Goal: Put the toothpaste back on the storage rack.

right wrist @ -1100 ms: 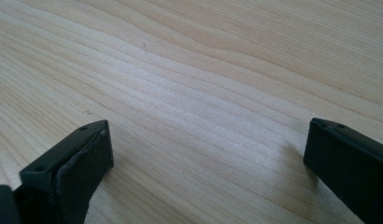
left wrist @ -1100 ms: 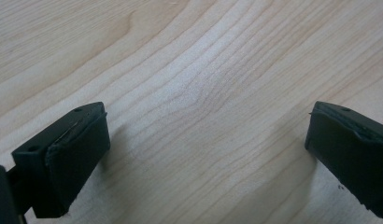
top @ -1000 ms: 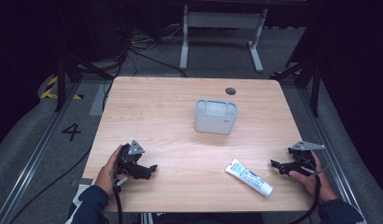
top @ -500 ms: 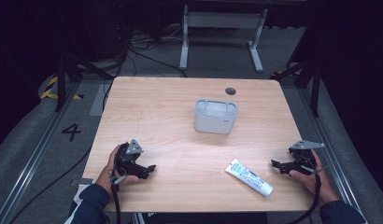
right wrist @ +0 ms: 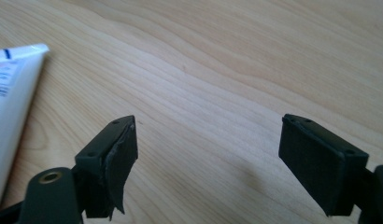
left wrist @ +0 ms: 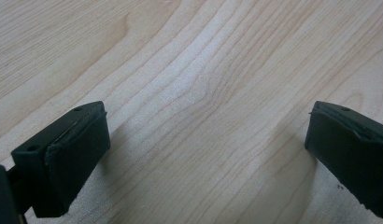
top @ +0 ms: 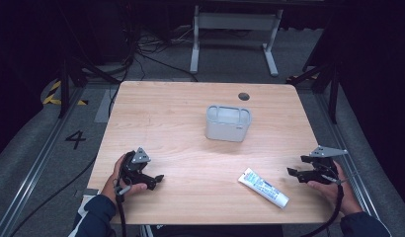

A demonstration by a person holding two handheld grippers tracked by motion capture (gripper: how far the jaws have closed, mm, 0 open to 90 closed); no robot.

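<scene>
High view first: a pale wooden tabletop (top: 190,123) carries a grey open-topped container (top: 228,123) near its middle and a white tube with blue print (top: 263,187) lying flat toward the near right edge, cap end pointing to the near right. The left tool (top: 156,180) sits low at the near left, gripped by a hand (top: 122,178), its tips aimed to the right along the wood. The right tool (top: 294,174) is at the near right edge in the other hand (top: 334,186), tips aimed left toward the tube and near it without touching.

Compared with a second ago, little has changed. The container and tube lie where they lay. The left tool has stayed in its spot, and the right tool has shifted only slightly along the right edge.

Left gripper view shows the two black jaws well apart over bare wood grain, nothing between them. Right gripper view shows its jaws likewise spread wide over the wood, with the crimped end of the tube (right wrist: 12,93) at the far left, outside the jaws.
</scene>
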